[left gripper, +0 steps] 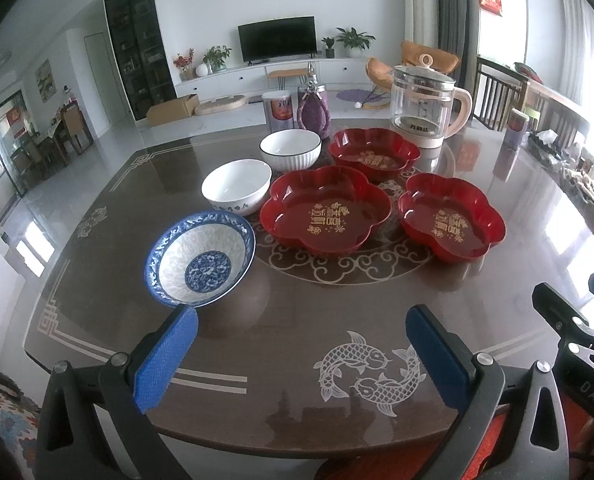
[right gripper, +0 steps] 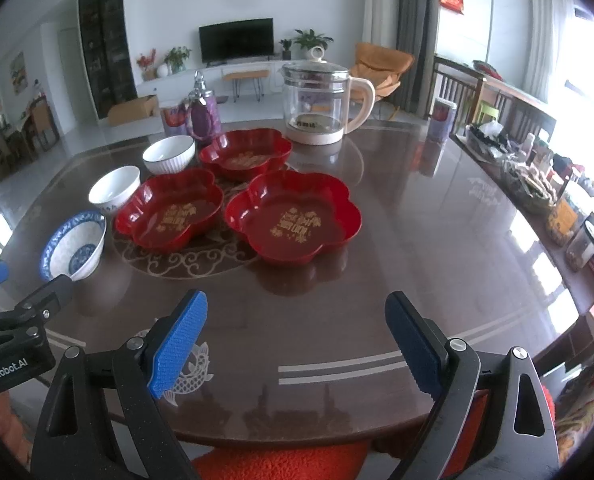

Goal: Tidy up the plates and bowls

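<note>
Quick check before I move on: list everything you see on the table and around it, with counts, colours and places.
Flower-shaped plates: 3, red with gold lettering, clustered at table centre.
Blue-patterned bowl: 1, blue and white, nearest the left gripper, tilted.
White bowls: 2, white, in a row behind the blue one; the far one is ribbed with a dark rim.
Kettle: 1, clear glass with cream handle, far side.
Purple jar: 1, far side, beside a printed canister.
Table: 1, glossy brown with fish inlay.
Left gripper: blue fingers, open, empty.
Right gripper: blue fingers, open, empty.

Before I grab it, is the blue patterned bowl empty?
Empty: the blue patterned bowl shows its bare inside and blue centre medallion.
</note>
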Available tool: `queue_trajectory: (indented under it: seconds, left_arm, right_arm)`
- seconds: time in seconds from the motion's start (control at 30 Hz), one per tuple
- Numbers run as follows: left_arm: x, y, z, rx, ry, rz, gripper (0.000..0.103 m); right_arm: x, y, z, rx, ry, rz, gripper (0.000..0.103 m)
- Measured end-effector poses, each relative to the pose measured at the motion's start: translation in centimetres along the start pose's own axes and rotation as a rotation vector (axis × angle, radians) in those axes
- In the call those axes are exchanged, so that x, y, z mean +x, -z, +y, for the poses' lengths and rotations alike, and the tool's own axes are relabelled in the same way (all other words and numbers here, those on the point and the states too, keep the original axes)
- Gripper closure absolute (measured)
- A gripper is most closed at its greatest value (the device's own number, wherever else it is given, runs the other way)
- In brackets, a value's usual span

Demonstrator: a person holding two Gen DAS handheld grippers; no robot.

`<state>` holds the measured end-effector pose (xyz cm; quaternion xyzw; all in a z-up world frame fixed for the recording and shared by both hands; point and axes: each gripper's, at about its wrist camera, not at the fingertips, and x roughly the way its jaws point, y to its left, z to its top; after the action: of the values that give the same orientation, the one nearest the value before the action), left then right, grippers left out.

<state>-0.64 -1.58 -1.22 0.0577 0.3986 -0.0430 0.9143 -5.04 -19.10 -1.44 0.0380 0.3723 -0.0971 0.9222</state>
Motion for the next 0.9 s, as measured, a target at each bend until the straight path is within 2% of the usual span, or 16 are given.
queue_trajectory:
  seconds: [0.9]
  left_arm:
    - [0.29,0.23,0.11,0.005,-0.004,0.001,0.0]
  right_arm:
    - [0.21,0.16,0.33,-0.007,-0.006,0.011,0.01]
